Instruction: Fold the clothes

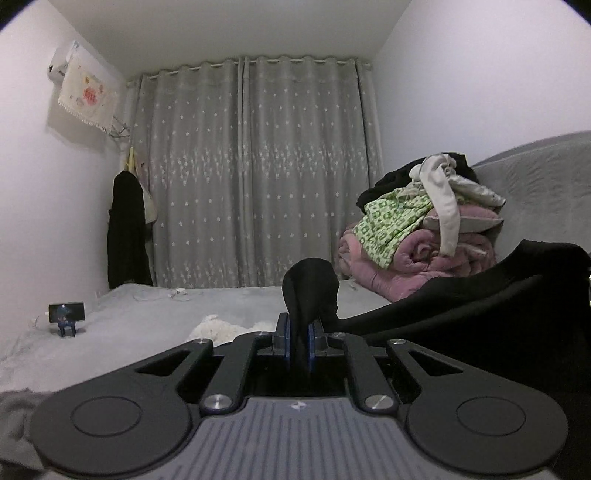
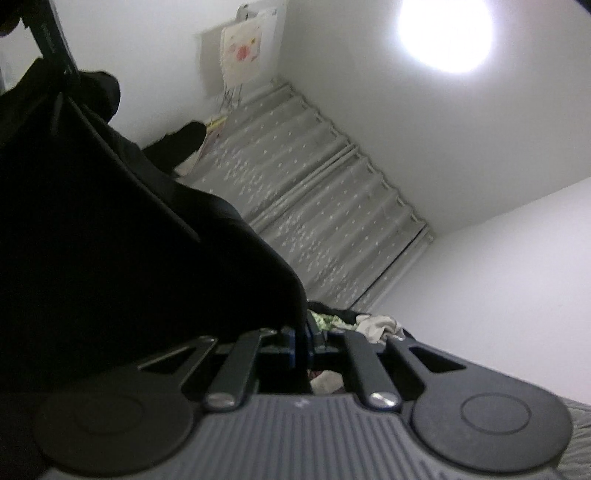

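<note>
A black garment (image 1: 480, 310) hangs stretched between my two grippers above the grey bed. My left gripper (image 1: 299, 332) is shut on one edge of it, and a lump of black cloth (image 1: 310, 284) bulges above the blue pads. From there the cloth runs off to the right edge of the left wrist view. In the tilted right wrist view the same black garment (image 2: 129, 258) fills the left half, and my right gripper (image 2: 301, 339) is shut on its edge. The other gripper's black arm (image 2: 51, 33) shows at the top left of that view.
A heap of unfolded clothes (image 1: 424, 218) in pink, green-patterned, white and black lies at the right on the grey bed (image 1: 147, 325). A white fluffy item (image 1: 218, 328) lies just ahead of my left gripper. A phone on a stand (image 1: 66, 314) is at left. Grey curtains (image 1: 251, 177) close the far wall.
</note>
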`<state>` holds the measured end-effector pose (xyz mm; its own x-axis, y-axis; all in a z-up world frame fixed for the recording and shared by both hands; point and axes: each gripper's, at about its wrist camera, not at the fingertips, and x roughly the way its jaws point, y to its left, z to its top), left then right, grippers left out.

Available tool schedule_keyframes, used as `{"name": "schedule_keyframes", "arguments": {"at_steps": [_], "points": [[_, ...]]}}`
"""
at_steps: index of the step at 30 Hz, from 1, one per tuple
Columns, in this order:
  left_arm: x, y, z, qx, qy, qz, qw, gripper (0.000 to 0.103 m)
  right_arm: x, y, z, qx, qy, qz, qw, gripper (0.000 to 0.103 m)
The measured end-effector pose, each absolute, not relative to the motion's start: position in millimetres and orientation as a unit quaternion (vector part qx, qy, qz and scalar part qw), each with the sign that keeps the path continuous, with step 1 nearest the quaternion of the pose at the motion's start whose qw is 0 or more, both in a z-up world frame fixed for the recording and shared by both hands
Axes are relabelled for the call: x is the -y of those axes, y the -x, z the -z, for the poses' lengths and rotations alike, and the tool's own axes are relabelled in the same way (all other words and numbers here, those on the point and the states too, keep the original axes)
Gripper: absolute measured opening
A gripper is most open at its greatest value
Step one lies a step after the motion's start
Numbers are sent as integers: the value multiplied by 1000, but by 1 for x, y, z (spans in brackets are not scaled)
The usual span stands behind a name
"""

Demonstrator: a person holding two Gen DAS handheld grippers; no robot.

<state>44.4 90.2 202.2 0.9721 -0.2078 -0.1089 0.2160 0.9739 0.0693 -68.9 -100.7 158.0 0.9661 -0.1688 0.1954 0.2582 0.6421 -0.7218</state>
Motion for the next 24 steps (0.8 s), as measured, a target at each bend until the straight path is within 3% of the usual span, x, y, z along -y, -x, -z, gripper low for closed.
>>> {"name": "schedule_keyframes", "arguments": {"at_steps": [9,19,24], "points": [[-32,-140,-189,-71,-96,60,991,9,138,-55,-139,1,402,140,905,5],[2,-234,-121,-130,-113,19,985,10,145,-207,-80,-102,405,156,895,5],[7,-258,-104,-147,-140,16,979,10,157,-218,-53,-130,389,163,897,5]]}}
